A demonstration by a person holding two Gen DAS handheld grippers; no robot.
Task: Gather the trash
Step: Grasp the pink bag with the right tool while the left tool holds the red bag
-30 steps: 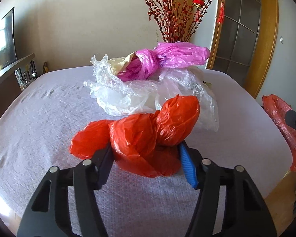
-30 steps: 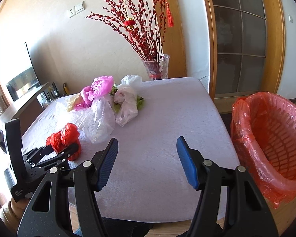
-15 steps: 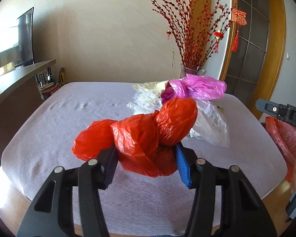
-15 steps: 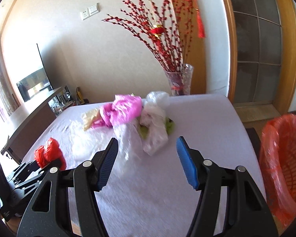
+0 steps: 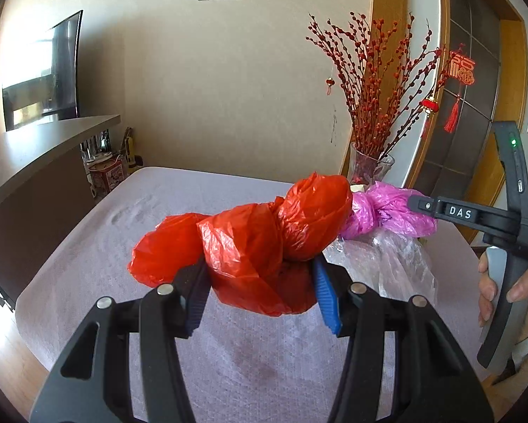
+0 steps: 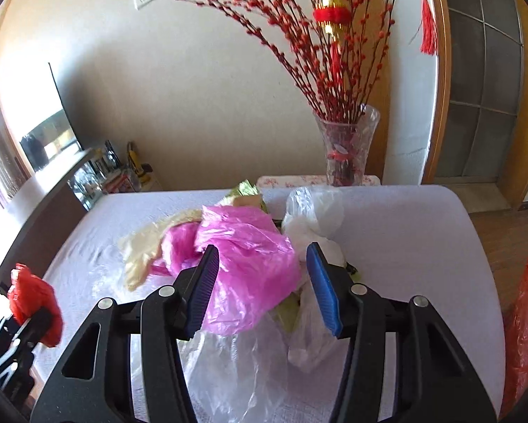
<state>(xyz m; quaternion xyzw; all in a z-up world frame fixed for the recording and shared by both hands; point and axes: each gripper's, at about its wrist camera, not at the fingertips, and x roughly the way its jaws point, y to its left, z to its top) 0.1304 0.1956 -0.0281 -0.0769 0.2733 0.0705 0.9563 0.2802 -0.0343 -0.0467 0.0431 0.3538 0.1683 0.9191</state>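
My left gripper point(image 5: 260, 271) is shut on a knotted red plastic bag point(image 5: 249, 243) and holds it above the white-clothed table point(image 5: 158, 197). The same bag point(image 6: 31, 292) shows at the far left of the right wrist view. My right gripper point(image 6: 262, 264) hovers over the trash pile with a pink plastic bag point(image 6: 249, 246) between its jaws. The jaws are closing; the left pad touches the bag, while a gap remains at the right pad. In the left wrist view the pink bag point(image 5: 387, 211) lies behind the red one, with the right gripper's tip over it.
Clear plastic film point(image 6: 228, 363), a white bag point(image 6: 313, 218) and beige and green scraps lie piled around the pink bag. A glass vase point(image 6: 346, 148) of red branches stands behind the table. A basket with a red liner point(image 6: 524, 310) sits at the right. A hand point(image 5: 524, 282) holds the right gripper.
The left gripper has lifted the red bag off the table and swung right. The right gripper has travelled to the pile, and its jaws have narrowed around the pink bag.
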